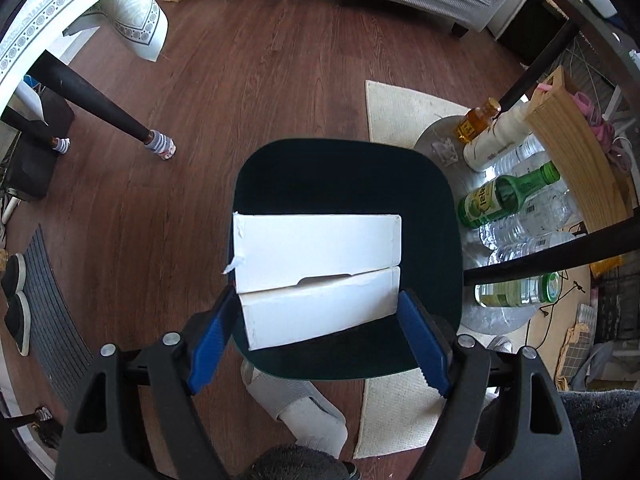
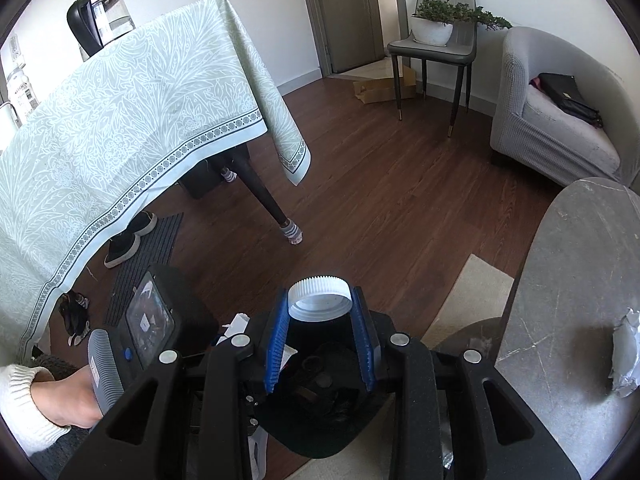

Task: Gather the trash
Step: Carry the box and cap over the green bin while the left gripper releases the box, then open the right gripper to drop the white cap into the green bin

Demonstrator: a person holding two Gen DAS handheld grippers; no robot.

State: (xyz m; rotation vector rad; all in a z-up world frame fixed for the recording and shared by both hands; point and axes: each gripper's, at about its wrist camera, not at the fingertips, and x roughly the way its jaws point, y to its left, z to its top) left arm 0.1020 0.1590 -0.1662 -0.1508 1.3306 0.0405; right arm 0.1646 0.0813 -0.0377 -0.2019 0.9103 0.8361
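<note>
- Left wrist view: your left gripper (image 1: pixel 320 320) stands wide, and the white box (image 1: pixel 318 276) sits between the blue fingers (image 1: pixel 210 338) above the dark bin (image 1: pixel 346 256).
  - The box's near end fills the gap almost from pad to pad, but I cannot tell from this view whether the pads press on it or only flank it.
  - The box covers the middle of the bin's mouth, tilted, with its far end beyond your fingertips.
  - To the right of the jaws, well apart, bottles (image 1: pixel 508 200) lie on a round low table; they look like trash not yet collected.
- Right wrist view: your right gripper (image 2: pixel 320 304) is closed narrowly on a white ribbed cap (image 2: pixel 320 298), pinched at the fingertips from both sides.
  - Below and behind the cap is the bin's dark opening (image 2: pixel 320 412), with some litter already in it.
  - A crumpled wrapper (image 2: pixel 624 356) lies on the grey table far to the right of the jaws.
- Step in hand, as I judge it: dropping the box and cap into the bin.
- Next move calls for getting the box clear of the mouth and down inside, then parting the right jaws with the cap over the opening.
</note>
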